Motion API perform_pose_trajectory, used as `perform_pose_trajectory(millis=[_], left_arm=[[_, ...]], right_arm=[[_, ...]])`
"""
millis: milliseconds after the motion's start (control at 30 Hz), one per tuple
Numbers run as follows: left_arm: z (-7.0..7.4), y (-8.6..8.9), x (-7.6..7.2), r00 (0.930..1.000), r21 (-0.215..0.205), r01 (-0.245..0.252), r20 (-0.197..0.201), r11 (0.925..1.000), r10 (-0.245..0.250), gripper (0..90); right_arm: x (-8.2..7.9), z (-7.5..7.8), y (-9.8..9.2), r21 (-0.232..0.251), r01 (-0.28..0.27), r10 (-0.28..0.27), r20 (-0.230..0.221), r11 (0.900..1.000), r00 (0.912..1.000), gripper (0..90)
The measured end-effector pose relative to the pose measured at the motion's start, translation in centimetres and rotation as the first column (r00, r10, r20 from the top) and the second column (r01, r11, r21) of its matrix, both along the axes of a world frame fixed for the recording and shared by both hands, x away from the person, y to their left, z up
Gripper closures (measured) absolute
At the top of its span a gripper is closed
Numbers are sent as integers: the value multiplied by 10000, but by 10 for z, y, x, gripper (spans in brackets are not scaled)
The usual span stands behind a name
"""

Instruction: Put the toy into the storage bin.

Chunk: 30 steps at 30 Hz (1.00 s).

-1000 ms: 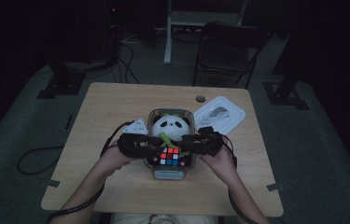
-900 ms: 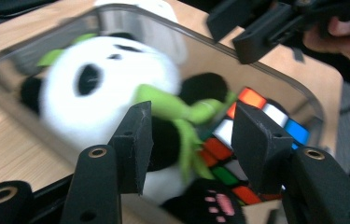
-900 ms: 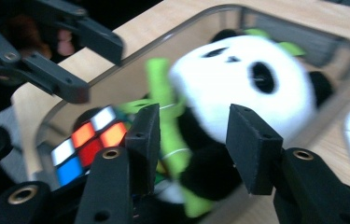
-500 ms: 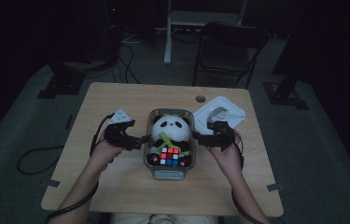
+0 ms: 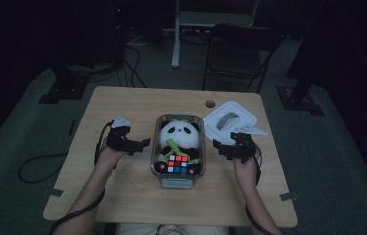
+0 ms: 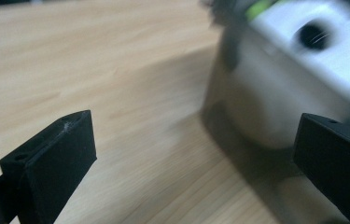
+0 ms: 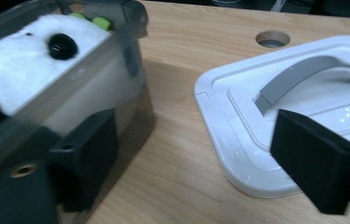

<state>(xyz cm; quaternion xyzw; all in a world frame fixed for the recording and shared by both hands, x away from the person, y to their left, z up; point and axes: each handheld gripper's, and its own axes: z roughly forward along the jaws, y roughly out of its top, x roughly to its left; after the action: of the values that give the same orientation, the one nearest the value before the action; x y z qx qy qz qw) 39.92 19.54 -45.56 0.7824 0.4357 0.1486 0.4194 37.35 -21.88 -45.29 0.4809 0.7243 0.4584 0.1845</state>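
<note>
In the high view, both forearms came in from the near edge of the table (image 5: 122, 103). The left hand (image 5: 106, 157) held the left gripper (image 5: 142, 143) with its jaws pointing inward at the clear container (image 5: 177, 182), which sat just off its tips. The right hand (image 5: 242, 164) held the right gripper (image 5: 218, 146) mirror-fashion, tips aimed at the container's other long side and likewise apart from it. Both sets of jaws stood spread with nothing between them; those of the left gripper had just been opening. Inside the container lay a plush panda (image 5: 178, 134) and, nearer the person, a colour cube (image 5: 177, 164). Beyond the right gripper and a little to its outer side lay the white lid (image 5: 222, 112) with a grey handle.

In the left gripper view, the black jaws were wide apart over bare wood, empty. The container (image 6: 266, 112), blurred, stood ahead near the right-hand jaw, the panda's white fur (image 6: 322, 42) visible through its wall.

In the right gripper view, the jaws were again spread and empty. The container (image 7: 130, 60) was close by the left-hand jaw, the panda (image 7: 32, 56) pressed against its wall; the lid (image 7: 238, 121) lay flat on the table by the right-hand jaw. No readable writing or brand showed on any object.
</note>
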Motion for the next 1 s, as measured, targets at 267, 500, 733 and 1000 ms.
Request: perform_pose_trajectory(millis=[267,500,733,1000], left_arm=[[-22,-10,8,9994,458,135,-330,9989,-120,5],[-25,-17,7,9981,504,463,-430,9977,-442,4],[-25,-22,5,9976,694,573,-421,9959,-545,4],[-22,-33,0,9953,889,908,-421,9919,-874,5]], right_arm=[[4,-31,23,-1322,1203,-1193,153,9839,9927,105],[7,-35,37,-1098,1003,-1011,-13,9889,9949,105],[3,-31,35,-1028,721,-721,32,9921,9974,105],[1,-33,35,-992,489,-493,-21,9939,9988,108]])
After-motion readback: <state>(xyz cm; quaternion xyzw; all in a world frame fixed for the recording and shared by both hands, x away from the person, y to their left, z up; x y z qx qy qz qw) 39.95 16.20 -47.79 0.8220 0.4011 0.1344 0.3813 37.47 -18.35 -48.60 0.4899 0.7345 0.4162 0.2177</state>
